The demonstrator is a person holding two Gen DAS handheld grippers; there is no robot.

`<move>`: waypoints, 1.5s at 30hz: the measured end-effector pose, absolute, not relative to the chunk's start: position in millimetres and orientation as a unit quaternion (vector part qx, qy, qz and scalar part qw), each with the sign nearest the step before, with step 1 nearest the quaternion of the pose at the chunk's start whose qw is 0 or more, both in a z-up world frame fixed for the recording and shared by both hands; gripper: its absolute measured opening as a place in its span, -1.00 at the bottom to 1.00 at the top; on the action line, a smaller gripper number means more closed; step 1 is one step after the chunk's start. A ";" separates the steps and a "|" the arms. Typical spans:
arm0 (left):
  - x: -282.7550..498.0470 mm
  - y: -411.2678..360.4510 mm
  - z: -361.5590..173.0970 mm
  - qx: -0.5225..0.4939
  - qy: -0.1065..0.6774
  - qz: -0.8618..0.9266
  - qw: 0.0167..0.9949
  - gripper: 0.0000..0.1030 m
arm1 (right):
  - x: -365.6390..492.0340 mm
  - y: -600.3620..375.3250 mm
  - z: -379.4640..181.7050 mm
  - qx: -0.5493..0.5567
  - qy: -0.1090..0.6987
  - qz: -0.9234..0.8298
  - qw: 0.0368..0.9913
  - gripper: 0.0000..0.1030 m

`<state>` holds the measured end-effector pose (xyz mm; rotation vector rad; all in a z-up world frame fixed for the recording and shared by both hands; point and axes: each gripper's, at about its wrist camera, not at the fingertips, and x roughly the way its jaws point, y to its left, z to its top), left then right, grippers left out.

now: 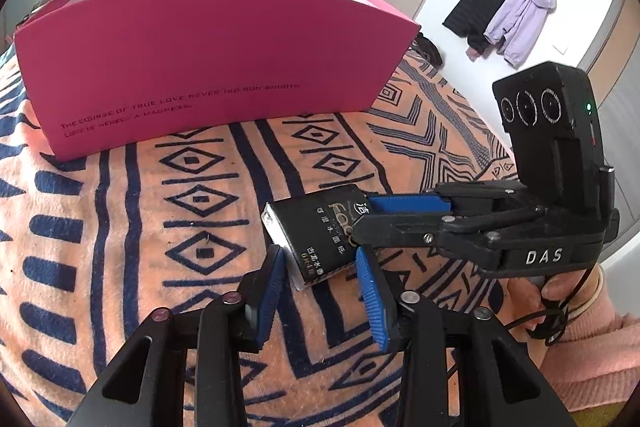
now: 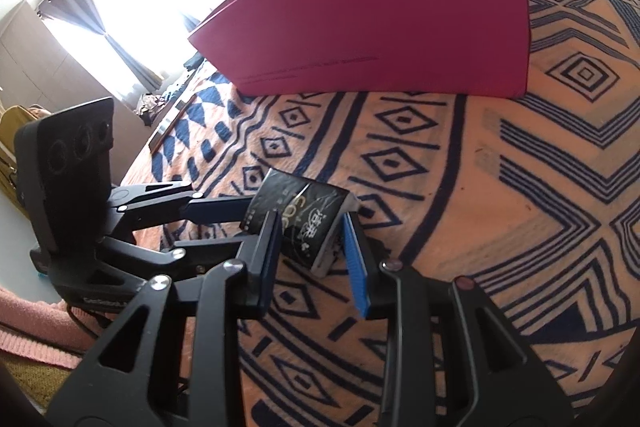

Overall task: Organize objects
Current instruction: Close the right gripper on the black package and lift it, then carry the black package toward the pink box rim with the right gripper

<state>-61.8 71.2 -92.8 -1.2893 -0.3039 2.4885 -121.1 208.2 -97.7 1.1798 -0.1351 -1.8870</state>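
Between the parted fingers of both the left gripper (image 1: 320, 267) and the right gripper (image 2: 310, 239), neither visibly clamped, the black plastic-wrapped tissue pack (image 1: 320, 231) is straddled on the patterned blanket (image 1: 140, 227), not yet transferred to the tall pink cardboard box (image 1: 208, 67) ahead.

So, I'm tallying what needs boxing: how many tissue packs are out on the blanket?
1: the black plastic tissue pack lies on the patterned blanket, before the pink cardboard box. Others may be hidden inside it.
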 end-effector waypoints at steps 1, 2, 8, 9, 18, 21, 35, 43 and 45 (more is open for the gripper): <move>-62.5 69.9 -92.8 -0.452 -0.109 0.871 0.159 -0.32 | -121.2 207.9 -98.4 0.476 -0.053 -0.760 0.439 -0.33; -63.1 69.3 -92.5 -0.452 -0.112 0.870 0.159 -0.32 | -120.5 208.6 -98.4 0.475 -0.052 -0.761 0.439 -0.33; -61.2 71.2 -84.2 -0.443 -0.107 0.876 0.160 -0.33 | -120.1 209.5 -96.1 0.471 -0.050 -0.765 0.436 -0.33; -60.7 71.5 -82.6 -0.441 -0.105 0.877 0.160 -0.33 | -119.8 210.2 -94.2 0.469 -0.050 -0.766 0.436 -0.33; -58.1 72.5 -68.7 -0.424 -0.099 0.886 0.157 -0.33 | -116.7 216.0 -76.2 0.447 -0.043 -0.780 0.436 -0.33; -57.2 73.0 -64.2 -0.419 -0.096 0.889 0.156 -0.33 | -116.2 217.3 -71.9 0.442 -0.043 -0.783 0.437 -0.33; -57.1 77.5 -45.4 -0.398 -0.082 0.900 0.156 -0.33 | -118.1 221.9 -51.1 0.416 -0.041 -0.798 0.435 -0.33; -59.0 78.0 -36.8 -0.389 -0.079 0.905 0.154 -0.33 | -118.4 219.9 -43.7 0.403 -0.038 -0.804 0.436 -0.33; -59.3 78.3 -34.3 -0.386 -0.077 0.906 0.154 -0.33 | -118.3 219.7 -42.1 0.400 -0.038 -0.805 0.437 -0.33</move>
